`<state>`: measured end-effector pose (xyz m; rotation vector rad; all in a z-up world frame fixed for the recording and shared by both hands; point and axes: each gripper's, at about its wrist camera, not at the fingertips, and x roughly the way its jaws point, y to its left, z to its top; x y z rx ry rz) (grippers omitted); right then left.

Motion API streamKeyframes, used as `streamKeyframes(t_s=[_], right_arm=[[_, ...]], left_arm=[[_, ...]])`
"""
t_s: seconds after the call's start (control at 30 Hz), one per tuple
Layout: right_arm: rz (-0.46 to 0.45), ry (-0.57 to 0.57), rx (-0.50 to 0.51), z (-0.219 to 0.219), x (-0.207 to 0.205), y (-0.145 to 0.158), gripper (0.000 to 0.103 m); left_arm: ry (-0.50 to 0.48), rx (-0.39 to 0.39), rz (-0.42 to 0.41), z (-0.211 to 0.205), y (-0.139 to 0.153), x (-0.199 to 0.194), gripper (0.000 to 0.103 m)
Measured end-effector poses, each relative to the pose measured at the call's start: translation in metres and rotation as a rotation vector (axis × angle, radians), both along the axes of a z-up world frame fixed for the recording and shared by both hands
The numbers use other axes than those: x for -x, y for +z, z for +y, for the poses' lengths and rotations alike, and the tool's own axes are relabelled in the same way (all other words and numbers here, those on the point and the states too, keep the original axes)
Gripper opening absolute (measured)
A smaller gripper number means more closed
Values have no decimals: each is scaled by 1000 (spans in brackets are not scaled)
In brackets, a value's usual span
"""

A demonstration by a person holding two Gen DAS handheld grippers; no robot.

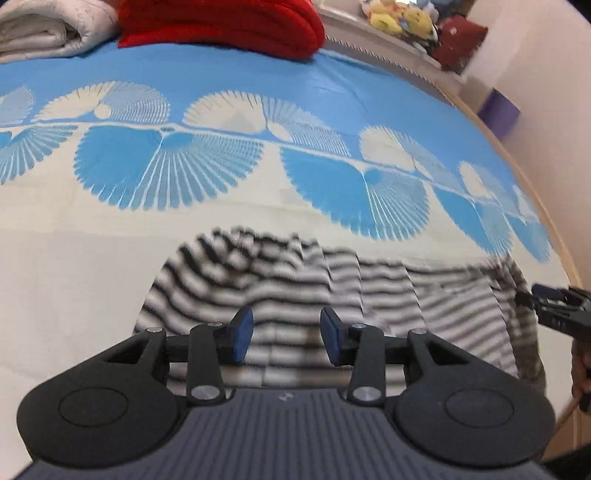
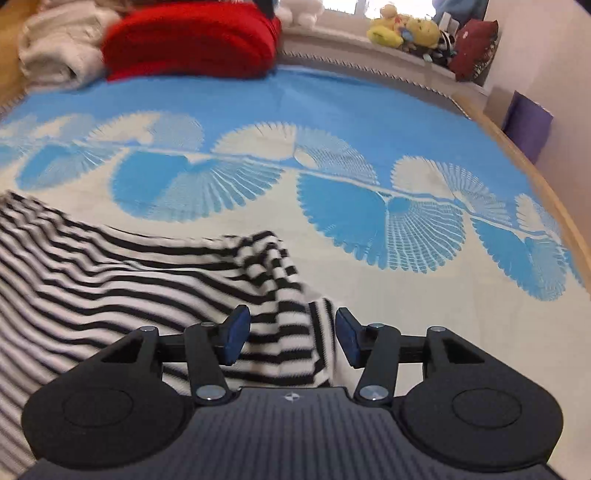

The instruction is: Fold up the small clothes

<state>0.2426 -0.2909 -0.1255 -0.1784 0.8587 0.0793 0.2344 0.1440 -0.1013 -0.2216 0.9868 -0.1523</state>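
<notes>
Striped garment (image 1: 332, 280) lies on the near, cream part of the bedspread (image 1: 258, 74), spread wide across the near edge of the bed. Black and white stripes, rumpled, blurred in the left wrist view.

Left gripper (image 1: 286, 338): jaws apart, blue pads (image 1: 242, 338) hang just over the cloth with stripes showing in the gap. I hold nothing here. I judge I am placed above the garment's near hem to take an edge.

Right gripper (image 2: 291, 339): jaws also spread, nothing clamped. A bunched end of the garment, sleeve or corner, I cannot tell which, runs up between the pads. The cloth sits inside the gap but the pads are not pressing on it. From the left wrist view the right gripper shows at the far right edge of the garment, so my two tools stand at opposite ends. That spacing suits lifting both ends together for a fold.

Far side of the bed: red blanket (image 2: 192, 37) and a rolled white quilt (image 1: 48, 29), well apart from the work. Plush toys (image 2: 402, 27) on the sill beyond.

Fold not yet begun, by my judgement; the garment lies loose and wrinkled.
</notes>
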Motion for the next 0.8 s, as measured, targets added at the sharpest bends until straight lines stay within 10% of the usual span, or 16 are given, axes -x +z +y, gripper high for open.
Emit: streamKeyframes(t_s=[0.1,0.17,0.27,0.37,0.5,0.8], right_arm=[[31,-28,-36,3,-20,-10,38],[46,-42,-60,1,-29,-16,9],[-7,-121,-87,-7,-30,-8,4],[-43,-191,-116,-16,-36,-8,4],[124,-154,-71,-4,-50,-40,11],[-22,-137,-146,-16,-10,12,43]], left_arm=[[10,-6,54,-7,-21,-26,43],[7,-28,55,-11,-31,-35,13],[49,-62,-5,-7,-32,-43,4],[130,-71,-42,2,-31,-48,1],[63,-154,54,-10,-51,-53,4],[109,38,-4,32,-14,-35,31]])
